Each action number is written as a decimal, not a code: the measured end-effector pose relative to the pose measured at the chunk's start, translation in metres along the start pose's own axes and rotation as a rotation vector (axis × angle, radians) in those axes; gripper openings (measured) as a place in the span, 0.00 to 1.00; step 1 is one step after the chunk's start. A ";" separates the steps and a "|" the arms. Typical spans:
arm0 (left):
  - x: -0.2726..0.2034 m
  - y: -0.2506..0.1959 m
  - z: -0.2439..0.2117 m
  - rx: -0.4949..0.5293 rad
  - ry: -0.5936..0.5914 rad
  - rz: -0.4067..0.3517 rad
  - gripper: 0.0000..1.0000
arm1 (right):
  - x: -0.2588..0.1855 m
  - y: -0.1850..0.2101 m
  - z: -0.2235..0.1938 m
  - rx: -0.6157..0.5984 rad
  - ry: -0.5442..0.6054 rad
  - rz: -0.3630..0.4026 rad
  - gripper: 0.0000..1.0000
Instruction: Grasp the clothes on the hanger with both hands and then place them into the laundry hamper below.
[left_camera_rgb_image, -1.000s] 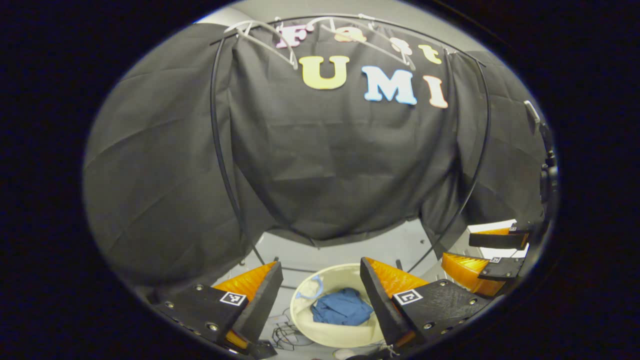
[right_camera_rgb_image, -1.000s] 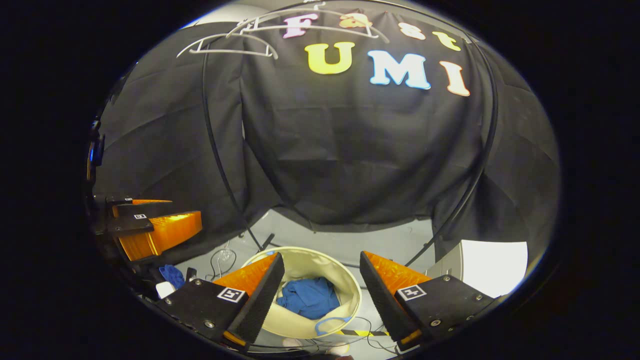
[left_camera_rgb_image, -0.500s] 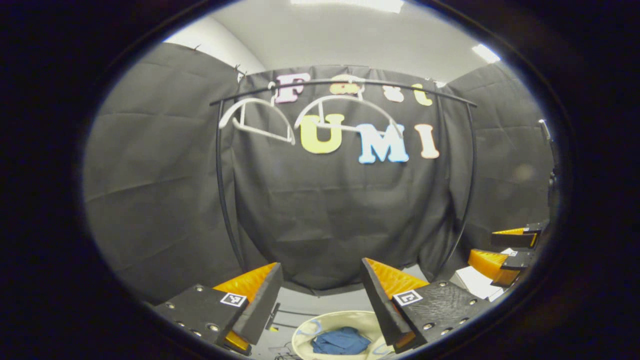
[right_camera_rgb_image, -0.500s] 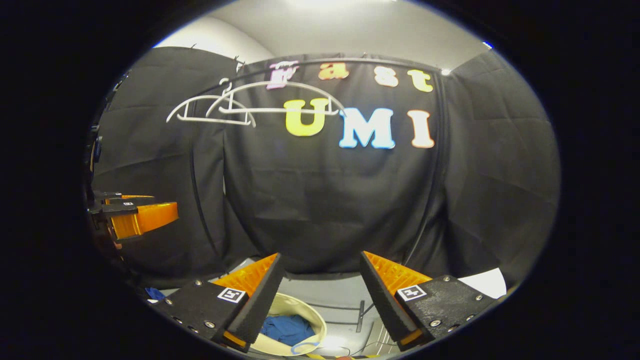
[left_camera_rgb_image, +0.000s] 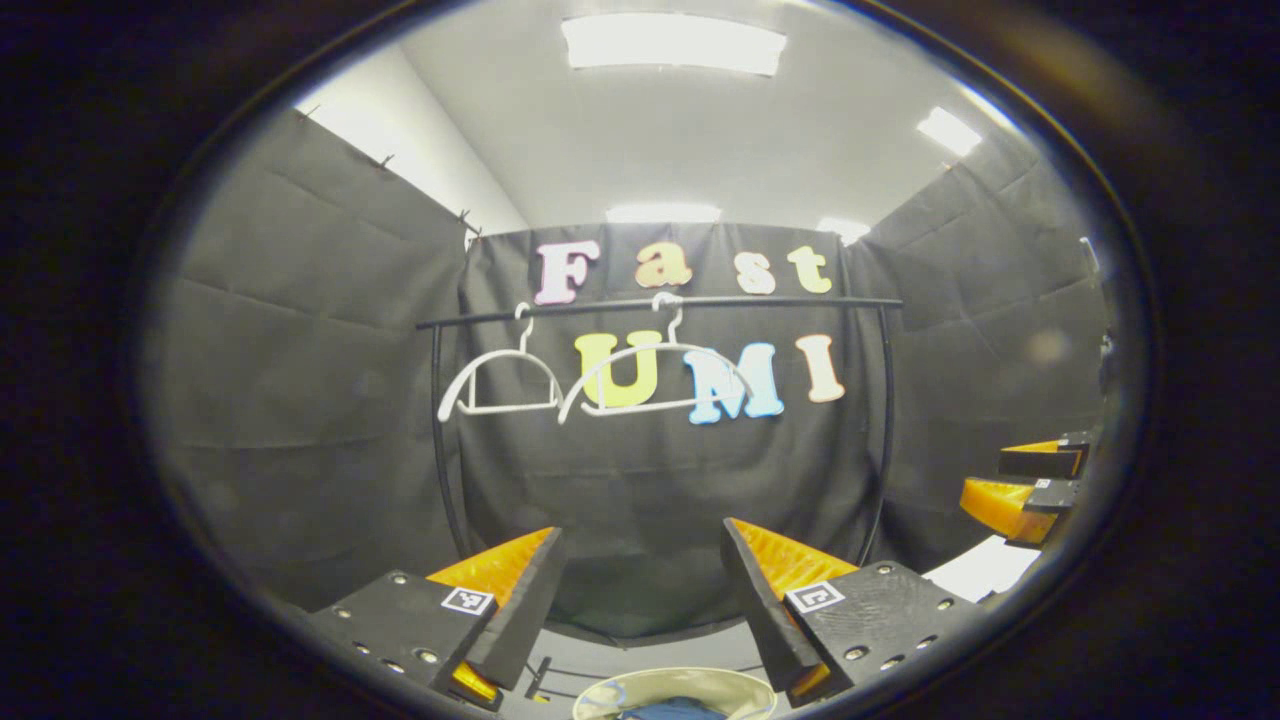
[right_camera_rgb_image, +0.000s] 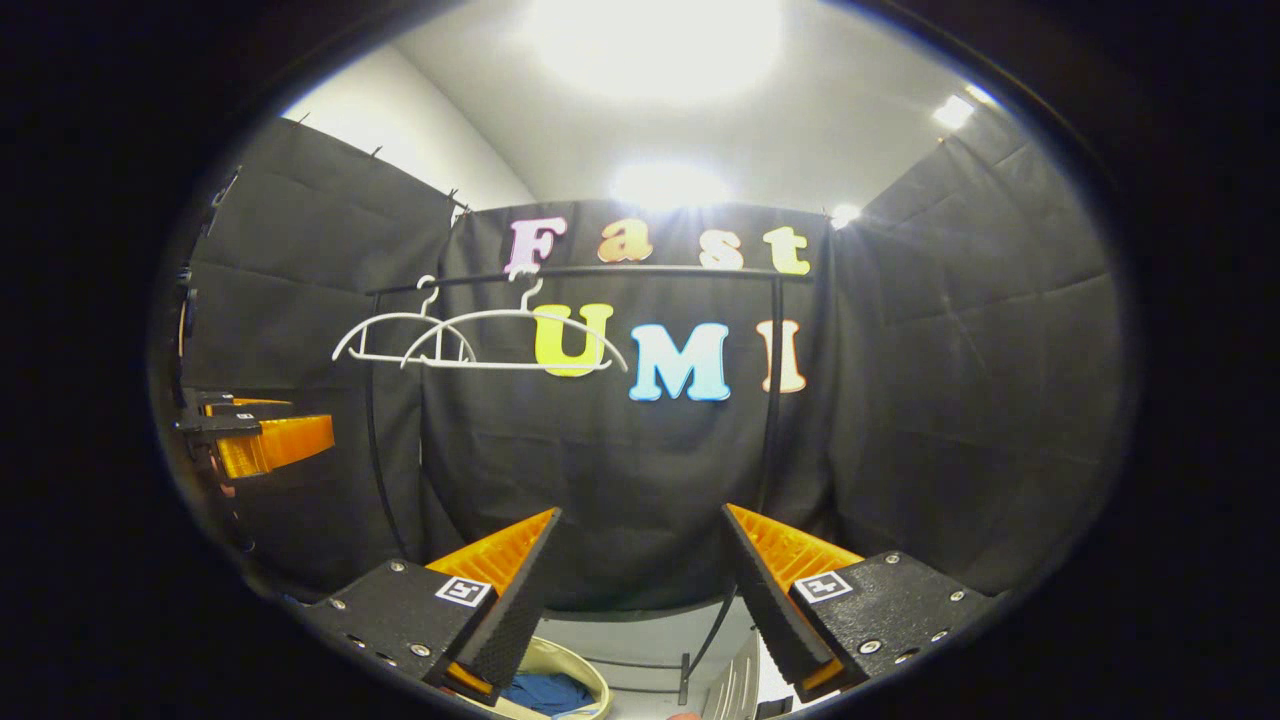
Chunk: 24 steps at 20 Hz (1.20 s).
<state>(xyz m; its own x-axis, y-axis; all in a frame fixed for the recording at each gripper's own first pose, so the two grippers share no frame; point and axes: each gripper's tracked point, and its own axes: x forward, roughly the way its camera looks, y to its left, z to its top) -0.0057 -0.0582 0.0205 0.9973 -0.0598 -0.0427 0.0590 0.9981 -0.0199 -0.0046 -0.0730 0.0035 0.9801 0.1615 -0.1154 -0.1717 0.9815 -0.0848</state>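
Left fingers: spread apart, nothing between them; left gripper (left_camera_rgb_image: 640, 600) aimed level at the booth wall.
Right fingers: likewise parted and empty; right gripper (right_camera_rgb_image: 640, 600) beside the left, pointing the same way.
Hamper: laundry hamper (left_camera_rgb_image: 745, 684) low and just beyond the fingertips in the left gripper view, down and to the left of centre in the right gripper view (right_camera_rgb_image: 590, 682); below both pairs of fingers.
Contents: blue clothes (right_camera_rgb_image: 545, 692) lying crumpled inside the hamper, touching neither gripper.
Nearer hand: cannot tell; both at about the same reach.
Rail: black clothes rail (left_camera_rgb_image: 660, 305) running crosswise, well beyond and above the fingers.
Hangers: two white hangers (left_camera_rgb_image: 655, 375) on the rail, both bare, long axes along the rail.
Judgement: garment in the hamper, task apparently finished.
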 end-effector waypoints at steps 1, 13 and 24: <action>-0.009 0.000 0.007 0.004 -0.016 0.006 0.90 | -0.008 -0.006 0.008 -0.003 -0.017 -0.011 0.92; -0.069 0.009 0.038 0.006 -0.084 0.081 0.90 | -0.074 -0.043 0.043 0.012 -0.125 -0.086 0.94; -0.091 0.012 0.045 0.033 -0.106 0.098 0.90 | -0.088 -0.042 0.045 0.035 -0.129 -0.078 0.92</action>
<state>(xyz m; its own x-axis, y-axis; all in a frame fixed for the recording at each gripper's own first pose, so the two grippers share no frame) -0.0937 -0.0402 0.0687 0.9973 0.0388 0.0632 -0.0396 0.9991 0.0117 -0.0795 -0.1235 0.0620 0.9954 0.0943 0.0184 -0.0932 0.9942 -0.0541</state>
